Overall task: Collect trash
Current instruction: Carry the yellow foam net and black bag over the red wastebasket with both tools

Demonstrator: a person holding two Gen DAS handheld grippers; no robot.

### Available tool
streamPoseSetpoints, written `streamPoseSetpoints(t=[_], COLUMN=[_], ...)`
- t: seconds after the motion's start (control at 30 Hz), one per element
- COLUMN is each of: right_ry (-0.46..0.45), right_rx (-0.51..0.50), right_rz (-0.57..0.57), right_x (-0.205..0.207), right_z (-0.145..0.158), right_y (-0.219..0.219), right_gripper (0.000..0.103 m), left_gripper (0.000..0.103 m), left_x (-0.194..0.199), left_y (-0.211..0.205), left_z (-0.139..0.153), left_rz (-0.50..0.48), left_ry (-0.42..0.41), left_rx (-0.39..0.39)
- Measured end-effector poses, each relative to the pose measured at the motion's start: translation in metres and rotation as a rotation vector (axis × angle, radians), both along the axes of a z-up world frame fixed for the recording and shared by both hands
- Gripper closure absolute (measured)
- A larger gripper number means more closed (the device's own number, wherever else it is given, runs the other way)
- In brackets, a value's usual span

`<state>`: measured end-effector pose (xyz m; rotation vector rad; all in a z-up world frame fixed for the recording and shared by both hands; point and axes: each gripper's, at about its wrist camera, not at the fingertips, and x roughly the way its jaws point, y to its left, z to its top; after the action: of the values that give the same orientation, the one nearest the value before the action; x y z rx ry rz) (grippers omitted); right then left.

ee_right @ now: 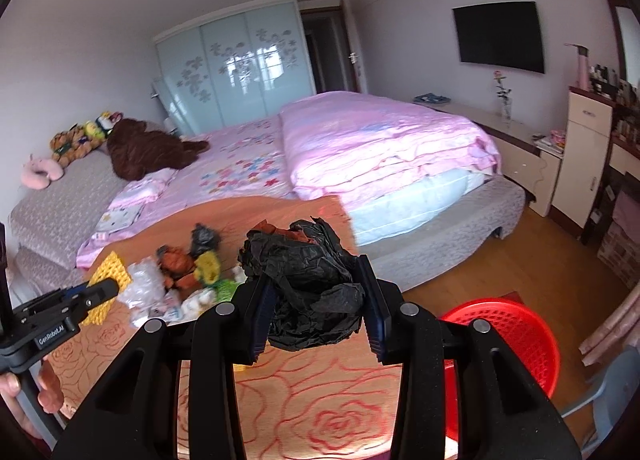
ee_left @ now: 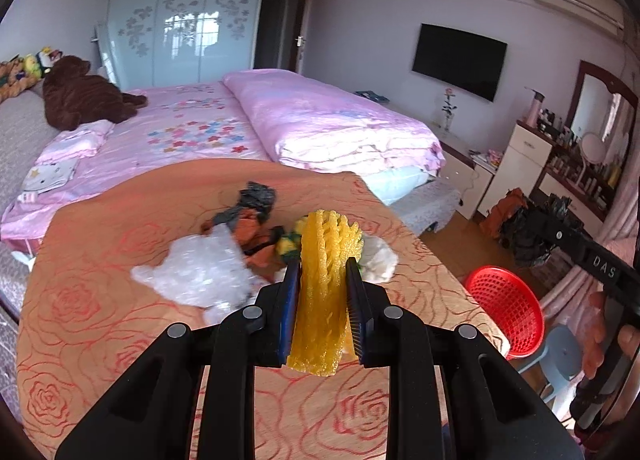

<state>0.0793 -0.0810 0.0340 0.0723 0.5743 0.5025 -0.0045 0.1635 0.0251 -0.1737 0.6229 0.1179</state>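
Observation:
My left gripper (ee_left: 323, 266) is shut on a yellow foam fruit net (ee_left: 324, 292) and holds it above the rose-patterned table (ee_left: 100, 324). It also shows in the right wrist view (ee_right: 105, 287) at the left. My right gripper (ee_right: 314, 272) is shut on a crumpled black plastic bag (ee_right: 310, 284), held above the table's right side; this bag shows in the left wrist view (ee_left: 528, 236). On the table lies a trash pile: clear plastic wrap (ee_left: 200, 272), orange and black scraps (ee_left: 252, 228), white tissue (ee_left: 380, 260). A red mesh basket (ee_right: 516, 340) stands beside the table.
The basket (ee_left: 506, 308) rests on a light blue stool (ee_left: 560, 356) right of the table. A bed with pink covers (ee_right: 360, 140) is behind the table. Cabinets (ee_right: 584, 156) and wooden floor (ee_right: 540, 260) lie to the right.

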Motion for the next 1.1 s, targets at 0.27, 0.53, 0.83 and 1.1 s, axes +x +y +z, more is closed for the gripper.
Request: streamPoseSetpoints(t=[0.27,0.53,0.83,1.1], right_ry=[0.001,0.022,0.060,0.124], right_rx=[0.008,0.016,0.016,0.021], right_rz=[-0.110,-0.231,-0.325,-0.391], right_x=[0.008,0.013,0.018,0.032], right_z=[-0.002,-0.012,-0.032,-0.057], right_y=[-0.047,-0.100,-0.144,-0.166], right_gripper=[0.065,0.065,0.065,0.065], left_gripper=[0.081,0.081,0.081,0.081], left_x=[0.022,0.049,0.083,0.113], left_y=[-0.037,-0.087,-0.158,-0.203], left_z=[0.004,0.003,-0.012,-0.037], left_rz=[-0.095,-0.210,-0.360,-0.476], left_ry=[-0.002,0.002,0.046,0.121], left_rx=[0.016,0.034,0.058,0.036])
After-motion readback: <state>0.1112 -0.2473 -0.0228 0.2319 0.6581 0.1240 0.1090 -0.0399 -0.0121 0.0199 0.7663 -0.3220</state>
